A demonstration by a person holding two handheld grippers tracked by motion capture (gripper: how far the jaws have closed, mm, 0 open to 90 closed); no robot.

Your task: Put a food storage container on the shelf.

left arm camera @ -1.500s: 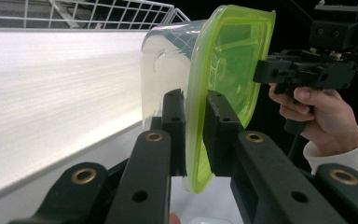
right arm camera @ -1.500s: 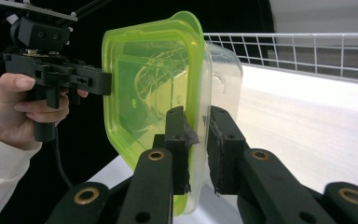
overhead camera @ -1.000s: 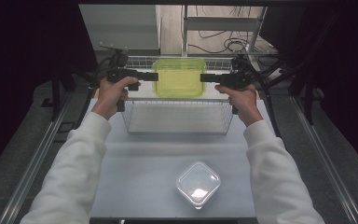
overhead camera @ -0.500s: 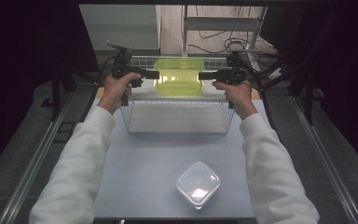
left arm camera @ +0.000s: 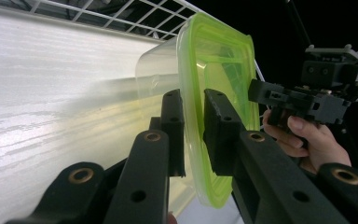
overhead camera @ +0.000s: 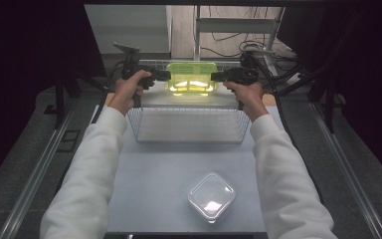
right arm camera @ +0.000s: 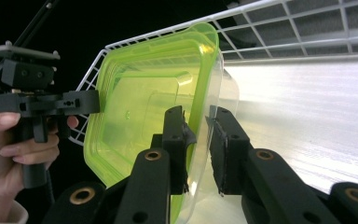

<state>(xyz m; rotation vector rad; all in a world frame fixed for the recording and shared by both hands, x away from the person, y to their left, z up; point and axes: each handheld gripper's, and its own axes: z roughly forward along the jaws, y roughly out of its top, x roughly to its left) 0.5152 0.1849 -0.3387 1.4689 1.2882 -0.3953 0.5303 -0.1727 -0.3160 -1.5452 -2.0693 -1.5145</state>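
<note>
A lab recording rig is showing here: black curtains (overhead camera: 25, 74) are enclosing a pale worktop (overhead camera: 154, 169), with metal rails (overhead camera: 45, 164) and loose cables (overhead camera: 229, 40) lying around it.

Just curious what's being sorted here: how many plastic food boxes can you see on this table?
2. A green-lidded box is held by its rim at the far end, over the wire basket. A clear box sits at the table's near edge. None seems hidden.
</note>
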